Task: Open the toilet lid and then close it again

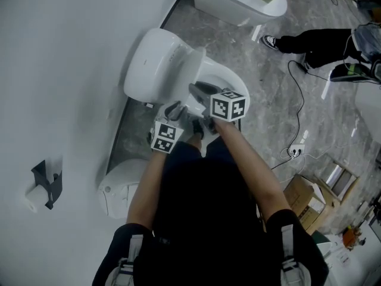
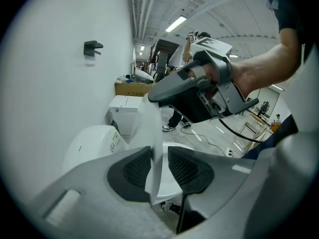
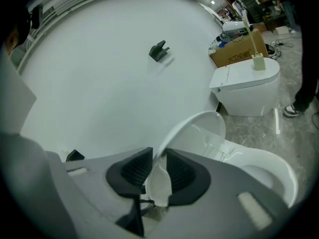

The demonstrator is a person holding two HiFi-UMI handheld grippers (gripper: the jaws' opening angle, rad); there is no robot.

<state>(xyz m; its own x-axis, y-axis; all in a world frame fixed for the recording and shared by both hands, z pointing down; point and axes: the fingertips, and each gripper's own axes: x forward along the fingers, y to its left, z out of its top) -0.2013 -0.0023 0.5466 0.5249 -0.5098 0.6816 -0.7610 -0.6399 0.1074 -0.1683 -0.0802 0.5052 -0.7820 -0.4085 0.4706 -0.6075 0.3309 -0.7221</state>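
Grey marbled floor (image 1: 268,82), white wall (image 1: 59,70), toilet lid (image 3: 199,131)

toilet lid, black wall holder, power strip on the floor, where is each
toilet lid (image 3: 200,130), right gripper view, inner face
wall holder (image 1: 49,183), head view, black bracket
power strip (image 1: 296,151), head view, white body

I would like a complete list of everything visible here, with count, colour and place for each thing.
toilet bowl: one, white, beside wall
toilet lid: one, white, partly raised
second toilet: one, white, further along wall
white rounded fixture: one, white, by wall, lower left
wall holder: one, black, on wall
power strip: one, white, on grey floor
cardboard boxes: several, brown, floor at right
other person: one, black trousers, far right
left hand-held gripper: one, grey, open around lid edge
right hand-held gripper: one, grey, shut on lid edge
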